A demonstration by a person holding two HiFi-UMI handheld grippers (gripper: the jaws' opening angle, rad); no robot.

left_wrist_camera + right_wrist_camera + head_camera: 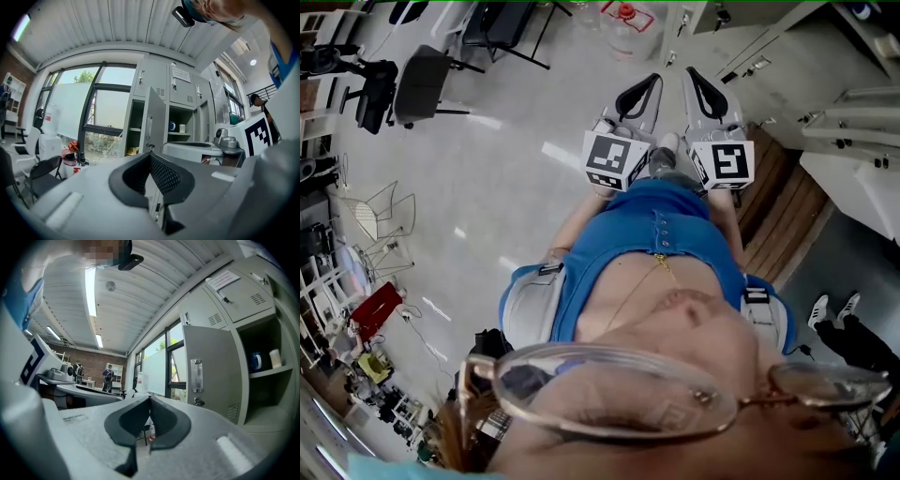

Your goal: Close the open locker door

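Observation:
A grey locker bank (180, 101) stands ahead, and one tall door (154, 124) hangs open toward me, showing shelves behind it. In the right gripper view the same open door (208, 376) stands a little way off to the right, with its handle and lock facing me. A blue mug (255, 361) and a white cup (275, 358) sit on a shelf inside. My left gripper (150, 153) is shut with nothing in it. My right gripper (150, 397) is likewise shut and holds nothing. Both are held side by side at chest height (639, 94) (705, 94), apart from the door.
Black office chairs (422, 84) and a large water jug (623, 23) stand on the pale floor to the left. A big window (98, 117) is beside the lockers. A wooden bench (787, 216) lies to the right. Two people (108, 376) stand far back.

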